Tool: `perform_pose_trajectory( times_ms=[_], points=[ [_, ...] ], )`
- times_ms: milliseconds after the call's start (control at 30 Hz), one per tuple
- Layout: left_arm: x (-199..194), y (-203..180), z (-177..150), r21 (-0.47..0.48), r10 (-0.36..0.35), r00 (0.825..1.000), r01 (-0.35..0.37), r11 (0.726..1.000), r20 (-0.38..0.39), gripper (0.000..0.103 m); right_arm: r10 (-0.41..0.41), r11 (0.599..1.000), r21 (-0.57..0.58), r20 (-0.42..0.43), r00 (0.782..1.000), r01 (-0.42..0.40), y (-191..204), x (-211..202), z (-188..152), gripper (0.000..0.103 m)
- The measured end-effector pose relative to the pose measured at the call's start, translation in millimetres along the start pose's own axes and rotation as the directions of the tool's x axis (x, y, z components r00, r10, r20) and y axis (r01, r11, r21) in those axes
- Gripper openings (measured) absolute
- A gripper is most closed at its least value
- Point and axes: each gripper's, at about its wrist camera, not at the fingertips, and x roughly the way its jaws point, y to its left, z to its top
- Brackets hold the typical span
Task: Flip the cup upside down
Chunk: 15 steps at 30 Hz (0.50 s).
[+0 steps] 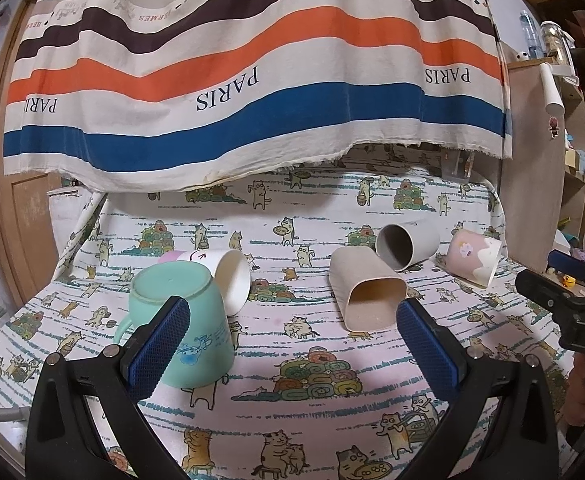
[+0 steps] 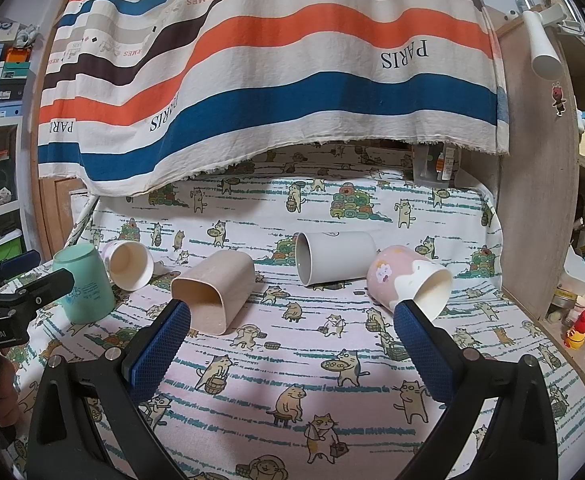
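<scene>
A mint green mug (image 1: pixel 190 320) stands upside down on the cat-print cloth, also in the right wrist view (image 2: pixel 84 284). A white cup (image 1: pixel 228 276) lies on its side behind it, also in the right wrist view (image 2: pixel 130 264). A beige square cup (image 1: pixel 364 292) (image 2: pixel 216 288), a grey-white cup (image 1: pixel 406 246) (image 2: pixel 334 256) and a pink cup (image 1: pixel 474 256) (image 2: pixel 406 278) lie on their sides. My left gripper (image 1: pixel 292 312) is open and empty, its left finger beside the mint mug. My right gripper (image 2: pixel 292 316) is open and empty, between the beige and pink cups.
A striped PARIS cloth (image 1: pixel 252 80) hangs over the back of the table. A wooden shelf unit (image 2: pixel 540 200) stands along the right edge with small items. Storage boxes (image 2: pixel 0 76) stand at the far left. The cat-print cloth (image 2: pixel 292 380) covers the table.
</scene>
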Motion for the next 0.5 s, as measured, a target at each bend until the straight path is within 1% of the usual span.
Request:
perform_pose_trajectory(
  times_ms=[233, 333, 400, 500],
  points=[
    [0, 1, 0, 0.0, 0.0, 1.0, 0.0, 1.0, 0.001, 0.103, -0.016, 1.0, 0.001, -0.003, 1.0, 0.016, -2, 0, -1, 0.102],
    [0, 1, 0, -0.001, -0.001, 1.0, 0.001, 1.0, 0.0, 0.103, -0.046, 0.999, 0.004, 0.0, 0.999, 0.046, -4, -2, -2, 0.102],
    [0, 1, 0, -0.001, 0.0, 1.0, 0.0, 1.0, 0.0, 0.103, -0.09, 0.996, 0.008, -0.006, 0.996, 0.09, -3, -3, -3, 0.102],
    [1, 3, 0, -0.006, 0.021, 1.0, -0.021, 1.0, -0.001, 0.103, -0.094, 0.995, 0.015, -0.004, 0.996, 0.094, -2, -10, -4, 0.102]
  ],
)
